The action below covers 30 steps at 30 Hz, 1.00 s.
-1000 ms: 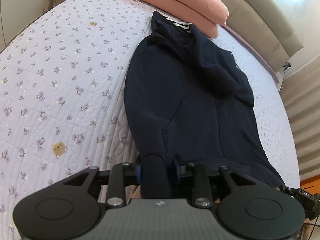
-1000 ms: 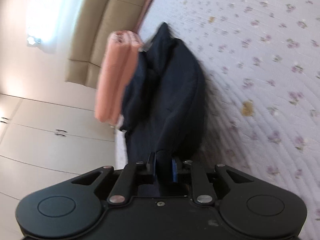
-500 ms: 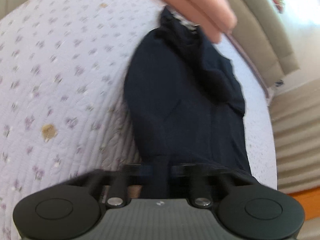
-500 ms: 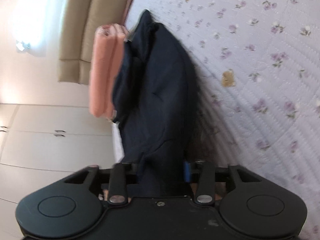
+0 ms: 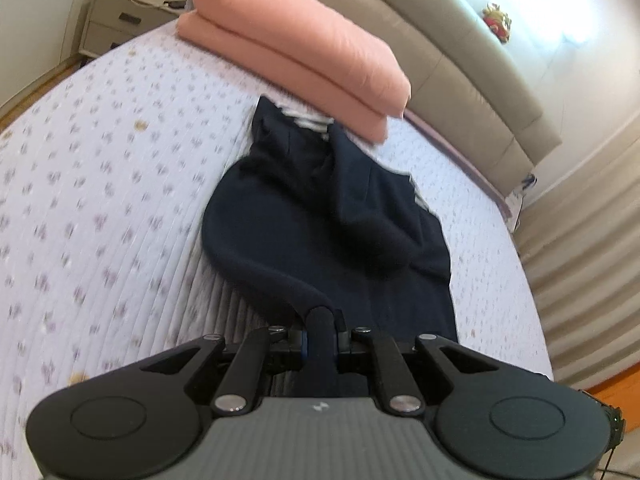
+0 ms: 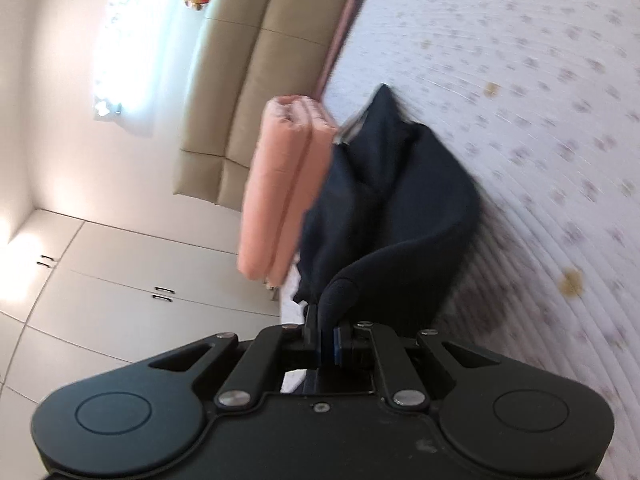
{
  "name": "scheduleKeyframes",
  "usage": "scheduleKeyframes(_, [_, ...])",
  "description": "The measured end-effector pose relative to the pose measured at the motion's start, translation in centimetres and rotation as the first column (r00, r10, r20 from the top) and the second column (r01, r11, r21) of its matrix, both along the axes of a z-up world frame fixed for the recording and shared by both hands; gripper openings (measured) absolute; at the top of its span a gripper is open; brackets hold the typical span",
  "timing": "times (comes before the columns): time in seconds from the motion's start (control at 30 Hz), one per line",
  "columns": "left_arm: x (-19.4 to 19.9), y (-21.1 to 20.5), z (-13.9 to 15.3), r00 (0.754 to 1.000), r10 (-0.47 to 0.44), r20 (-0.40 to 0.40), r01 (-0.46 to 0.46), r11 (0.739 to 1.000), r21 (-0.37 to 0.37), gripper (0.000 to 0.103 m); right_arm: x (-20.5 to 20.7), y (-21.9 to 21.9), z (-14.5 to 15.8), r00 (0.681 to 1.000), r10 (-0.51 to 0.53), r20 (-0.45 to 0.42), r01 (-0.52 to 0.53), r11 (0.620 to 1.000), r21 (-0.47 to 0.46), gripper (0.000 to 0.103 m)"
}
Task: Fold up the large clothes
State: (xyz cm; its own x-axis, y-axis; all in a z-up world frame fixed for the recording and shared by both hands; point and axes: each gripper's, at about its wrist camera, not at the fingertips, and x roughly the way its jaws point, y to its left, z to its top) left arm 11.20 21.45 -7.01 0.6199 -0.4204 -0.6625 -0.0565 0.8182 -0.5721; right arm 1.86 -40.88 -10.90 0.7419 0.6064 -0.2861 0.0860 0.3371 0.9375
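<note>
Navy garment (image 5: 320,220): long axis near-to-far on bed (image 5: 100,200) | left claw (image 5: 322,334), right claw (image 6: 326,344): each pinching near hem | hem now lifted since earlier.

Navy garment (image 5: 320,216), lilac-flowered white quilt (image 5: 100,184)

The bedspread (image 6: 560,140) print is motion-blurred (flowers, seemingly), and the nightstand (image 5: 120,20) clutter unreadable.

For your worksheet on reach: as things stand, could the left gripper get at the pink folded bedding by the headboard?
Probably not yet: the left gripper is shut on the navy garment, which lies between it and the pink bedding.
</note>
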Motion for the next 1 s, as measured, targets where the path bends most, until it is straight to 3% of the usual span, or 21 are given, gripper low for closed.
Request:
scheduleKeyframes(0.37, [10.5, 1.0, 4.5, 0.991, 0.025, 0.128, -0.025, 1.000, 0.001, 0.011, 12.7, 0.3, 7.3, 0.995, 0.048, 0.087, -0.042, 0.997, -0.066, 0.009])
scheduleKeyframes(0.57, [19.1, 0.6, 5.2, 0.985, 0.027, 0.173, -0.031, 0.999, 0.021, 0.011, 21.6, 0.8, 8.8, 0.995, 0.052, 0.086, -0.042, 0.993, -0.113, 0.009])
scheduleKeyframes(0.73, [27.2, 0.0, 2.9, 0.985, 0.023, 0.173, -0.029, 0.999, 0.031, 0.011, 29.6, 0.6, 7.2, 0.998, 0.035, 0.052, -0.027, 0.990, -0.142, 0.009])
scheduleKeyframes(0.93, [36.6, -0.9, -2.6, 0.990, 0.047, 0.131, -0.052, 0.998, 0.035, 0.012, 38.7, 0.7, 2.4, 1.000, 0.001, -0.031, -0.007, 0.984, -0.180, 0.009])
scheduleKeyframes(1.0, [38.7, -0.9, -4.6, 0.992, 0.077, 0.102, -0.081, 0.996, 0.034, 0.020, 41.0, 1.0, 0.2, 0.998, -0.028, -0.064, 0.017, 0.984, -0.175, 0.011])
